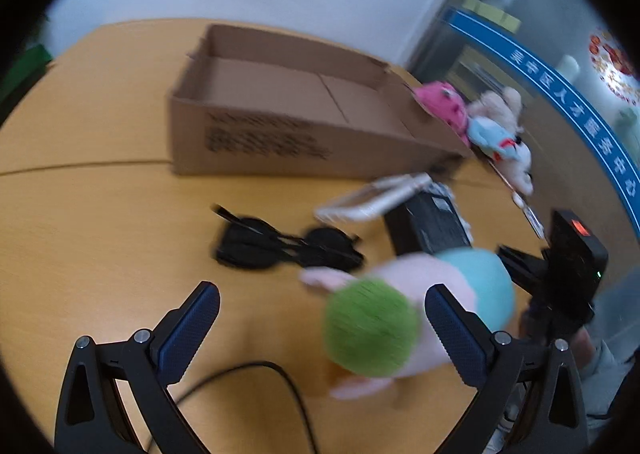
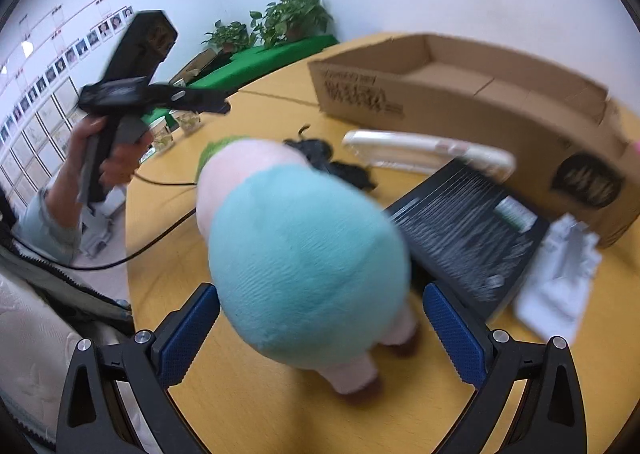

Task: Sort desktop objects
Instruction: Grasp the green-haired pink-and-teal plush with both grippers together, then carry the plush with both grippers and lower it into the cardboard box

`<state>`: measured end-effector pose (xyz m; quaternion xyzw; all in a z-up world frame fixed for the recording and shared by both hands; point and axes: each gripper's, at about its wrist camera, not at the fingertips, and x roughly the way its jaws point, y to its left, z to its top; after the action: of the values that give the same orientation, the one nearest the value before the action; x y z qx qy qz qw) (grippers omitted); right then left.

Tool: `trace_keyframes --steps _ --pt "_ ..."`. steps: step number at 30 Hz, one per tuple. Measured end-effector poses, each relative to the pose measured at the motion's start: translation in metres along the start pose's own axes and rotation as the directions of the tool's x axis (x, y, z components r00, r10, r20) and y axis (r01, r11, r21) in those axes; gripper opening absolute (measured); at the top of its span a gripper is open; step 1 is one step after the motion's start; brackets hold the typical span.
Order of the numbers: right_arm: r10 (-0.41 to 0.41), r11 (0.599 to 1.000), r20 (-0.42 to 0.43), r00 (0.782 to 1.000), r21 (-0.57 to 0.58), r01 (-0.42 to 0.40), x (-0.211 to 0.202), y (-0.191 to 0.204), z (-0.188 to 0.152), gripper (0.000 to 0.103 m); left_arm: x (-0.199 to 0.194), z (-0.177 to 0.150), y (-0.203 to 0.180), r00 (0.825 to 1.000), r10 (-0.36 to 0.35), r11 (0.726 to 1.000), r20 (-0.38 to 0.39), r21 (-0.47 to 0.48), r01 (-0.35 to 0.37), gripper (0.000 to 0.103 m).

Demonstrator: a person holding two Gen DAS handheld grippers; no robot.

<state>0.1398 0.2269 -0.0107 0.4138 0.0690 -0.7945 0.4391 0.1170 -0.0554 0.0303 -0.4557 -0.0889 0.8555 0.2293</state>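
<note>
A plush toy [image 1: 400, 318] with a pink body, teal trousers and green head stands on the wooden table [image 1: 100, 221]. In the right wrist view the plush toy [image 2: 308, 254] sits between my right gripper's [image 2: 320, 318] wide-open blue pads, not clamped. My left gripper [image 1: 320, 326] is open, with the toy's green head between its fingers. An open cardboard box [image 1: 296, 121] stands behind, also in the right wrist view [image 2: 480, 93]. Black sunglasses [image 1: 280, 246], a white case [image 1: 376, 197] and a black box [image 1: 428, 221] lie before it.
Several plush toys [image 1: 480, 121] lie beside the box's right end. A white packet [image 2: 560, 274] lies right of the black box [image 2: 472, 238]. A black cable [image 1: 256, 378] crosses the table's near side. Potted plants [image 2: 280, 21] stand on a far green surface.
</note>
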Motion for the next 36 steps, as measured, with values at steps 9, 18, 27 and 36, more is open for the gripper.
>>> trace_keyframes --steps 9,18,27,36 --pt "-0.039 0.997 -0.073 0.997 -0.069 0.034 0.034 0.009 0.005 0.103 0.035 -0.012 -0.006 0.991 -0.129 0.988 -0.035 -0.087 0.125 0.103" --pt "-0.038 0.999 -0.051 0.998 -0.036 0.037 0.036 0.012 0.006 0.101 0.052 -0.013 -0.003 0.956 -0.277 0.955 -0.090 -0.134 0.264 0.081" --pt "-0.073 0.996 -0.060 0.995 -0.052 0.070 0.034 0.026 0.006 0.095 0.033 -0.018 -0.025 0.959 -0.274 0.962 -0.069 -0.039 0.272 0.076" --pt "-0.119 0.993 -0.083 0.989 -0.034 0.116 0.026 0.029 -0.008 0.103 0.053 -0.018 -0.022 0.929 -0.339 0.940 -0.150 -0.082 0.330 0.079"
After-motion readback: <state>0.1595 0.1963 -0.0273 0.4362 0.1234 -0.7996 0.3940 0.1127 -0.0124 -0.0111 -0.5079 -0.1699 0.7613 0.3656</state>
